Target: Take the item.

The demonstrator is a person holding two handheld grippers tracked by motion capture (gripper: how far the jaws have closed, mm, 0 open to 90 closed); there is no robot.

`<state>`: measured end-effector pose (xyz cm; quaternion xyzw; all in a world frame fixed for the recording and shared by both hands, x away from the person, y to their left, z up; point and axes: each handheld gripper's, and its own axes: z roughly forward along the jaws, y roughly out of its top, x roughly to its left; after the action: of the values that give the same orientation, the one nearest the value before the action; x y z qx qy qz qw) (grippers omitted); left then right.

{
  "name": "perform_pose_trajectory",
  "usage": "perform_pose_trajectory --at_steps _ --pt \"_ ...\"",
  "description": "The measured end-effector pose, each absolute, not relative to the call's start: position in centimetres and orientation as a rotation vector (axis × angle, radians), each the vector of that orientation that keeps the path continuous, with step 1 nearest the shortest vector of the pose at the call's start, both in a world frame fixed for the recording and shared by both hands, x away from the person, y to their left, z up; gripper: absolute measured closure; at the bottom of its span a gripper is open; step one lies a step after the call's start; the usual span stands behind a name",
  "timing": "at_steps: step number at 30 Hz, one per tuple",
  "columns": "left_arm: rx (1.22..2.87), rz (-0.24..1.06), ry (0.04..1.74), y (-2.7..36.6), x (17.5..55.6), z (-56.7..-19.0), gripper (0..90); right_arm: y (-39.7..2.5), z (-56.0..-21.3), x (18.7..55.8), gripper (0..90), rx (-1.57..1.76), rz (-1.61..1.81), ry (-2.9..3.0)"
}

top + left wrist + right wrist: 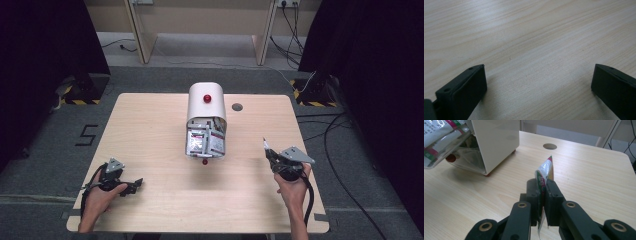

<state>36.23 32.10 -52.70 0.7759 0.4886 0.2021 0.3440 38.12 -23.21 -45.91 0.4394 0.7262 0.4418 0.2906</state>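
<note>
- Pinching a small sachet [543, 176] edge-on, the right gripper [541, 195] has its jaws pressed against the packet's two faces; the packet stands upright between them, its top sticking out above the tips.
- From the high view the right gripper [272, 155] sits near the bench's right edge, held by the person's right hand [294, 187], with the sachet [265, 145] pointing away from the person.
- A white dispenser box [206, 120] with a red knob [207, 98] stands at the middle of the bench [150, 130], well apart from the held sachet; its clear front holds more packets [205, 141].
- Over at the near left corner, the left gripper [131, 186] lies low over bare wood, its jaws spread wide with nothing between them.
- A round hole [237, 106] is cut in the bench just right of the box.
</note>
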Motion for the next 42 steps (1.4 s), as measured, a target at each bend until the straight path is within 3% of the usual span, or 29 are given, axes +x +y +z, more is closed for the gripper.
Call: perform_pose_trajectory --at_steps 42 --pt "2.016 0.525 1.269 32.1 36.2 -52.7 0.0 -22.3 -49.7 39.5 79.7 1.191 1.028 2.061"
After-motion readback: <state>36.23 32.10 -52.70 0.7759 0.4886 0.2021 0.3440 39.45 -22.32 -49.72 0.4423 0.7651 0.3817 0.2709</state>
